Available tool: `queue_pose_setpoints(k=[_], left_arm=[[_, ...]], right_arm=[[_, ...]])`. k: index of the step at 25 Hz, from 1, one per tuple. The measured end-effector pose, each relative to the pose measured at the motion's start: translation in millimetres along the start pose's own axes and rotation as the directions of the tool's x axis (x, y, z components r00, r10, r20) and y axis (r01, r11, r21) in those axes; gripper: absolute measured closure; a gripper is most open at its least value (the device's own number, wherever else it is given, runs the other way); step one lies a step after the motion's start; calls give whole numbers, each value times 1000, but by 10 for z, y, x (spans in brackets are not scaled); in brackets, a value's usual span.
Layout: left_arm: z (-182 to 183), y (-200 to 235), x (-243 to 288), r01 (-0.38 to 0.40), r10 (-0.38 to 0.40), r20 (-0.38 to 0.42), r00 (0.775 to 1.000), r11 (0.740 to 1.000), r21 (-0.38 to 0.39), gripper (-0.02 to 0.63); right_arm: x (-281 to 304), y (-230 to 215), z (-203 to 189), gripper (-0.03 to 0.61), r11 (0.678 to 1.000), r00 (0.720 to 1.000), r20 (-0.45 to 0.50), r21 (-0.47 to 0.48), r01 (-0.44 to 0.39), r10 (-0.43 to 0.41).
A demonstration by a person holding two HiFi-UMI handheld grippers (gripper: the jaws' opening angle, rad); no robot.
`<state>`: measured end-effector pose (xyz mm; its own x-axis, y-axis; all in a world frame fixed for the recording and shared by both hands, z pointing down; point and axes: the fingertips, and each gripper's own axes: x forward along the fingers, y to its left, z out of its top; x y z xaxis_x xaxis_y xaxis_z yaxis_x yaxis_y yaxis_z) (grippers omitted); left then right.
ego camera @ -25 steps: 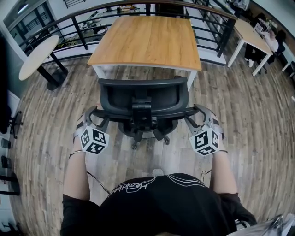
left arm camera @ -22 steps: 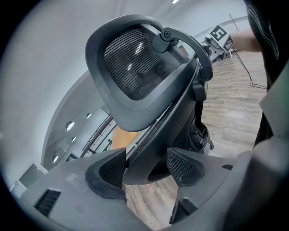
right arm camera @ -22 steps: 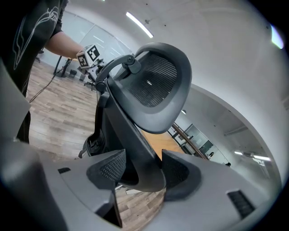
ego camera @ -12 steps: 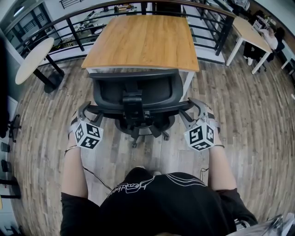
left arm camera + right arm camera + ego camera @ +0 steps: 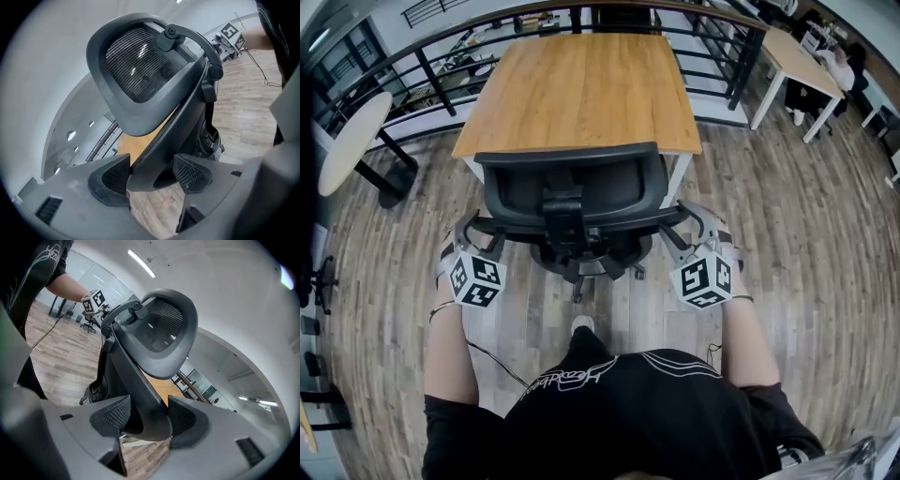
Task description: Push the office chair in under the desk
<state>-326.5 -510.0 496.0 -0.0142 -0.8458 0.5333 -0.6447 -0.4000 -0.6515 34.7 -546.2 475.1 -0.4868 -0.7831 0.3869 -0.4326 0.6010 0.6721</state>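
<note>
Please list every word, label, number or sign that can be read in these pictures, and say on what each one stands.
No text can be read.
On the shirt, a white script print: upside down, too blurred to read.
On the left marker cube of the left tool: square pattern only, no letters.
On the right marker cube of the right tool: the same.

The head view looks steeply down from above the person, facing forward over the office chair (image 5: 572, 187) to the wooden desk (image 5: 581, 89). The 2 gripper views sit low and very near, behind the left gripper (image 5: 151, 176) and right gripper (image 5: 144, 417), tilted up along the chair's backrest toward the ceiling. All 3 views share chair and desk. Each gripper view also catches the opposite gripper.
</note>
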Motion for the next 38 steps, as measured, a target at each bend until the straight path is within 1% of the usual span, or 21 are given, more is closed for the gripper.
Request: queue_pose_setpoints(k=[5,9,15,27,29,34,36,38], left_arm=[[-68,-60,306,5,-6,18,1000,1000,16,341],[-111,-62,554,9,-10,50,999,1000,21,341],[66,699,955,48,-50,55,997,998,44,341],[71,1175,1525,80,-88,101,991,993,83,341],[128,1333,1640,85,-94,108,990,992,89,341],[491,1858,2172,111,-124,124,985,988,104,341],[538,1904,2325,109,-123,133,983,988,109,341],[534,1890,2332,106,-121,142,982,988,112,341]], right_arm=[[175,99,-162,305,1000,1000,-17,4,21,-21],[364,130,-256,305,999,999,-32,5,35,-35],[859,-320,158,305,999,996,-81,23,40,-38],[1391,-474,312,305,996,985,-155,40,78,-71],[1512,-583,379,305,995,984,-163,44,85,-76],[2024,-1149,463,305,993,976,-199,50,103,-91],[2165,-1226,406,305,992,973,-208,45,114,-102],[2179,-1218,381,305,992,970,-214,41,123,-111]])
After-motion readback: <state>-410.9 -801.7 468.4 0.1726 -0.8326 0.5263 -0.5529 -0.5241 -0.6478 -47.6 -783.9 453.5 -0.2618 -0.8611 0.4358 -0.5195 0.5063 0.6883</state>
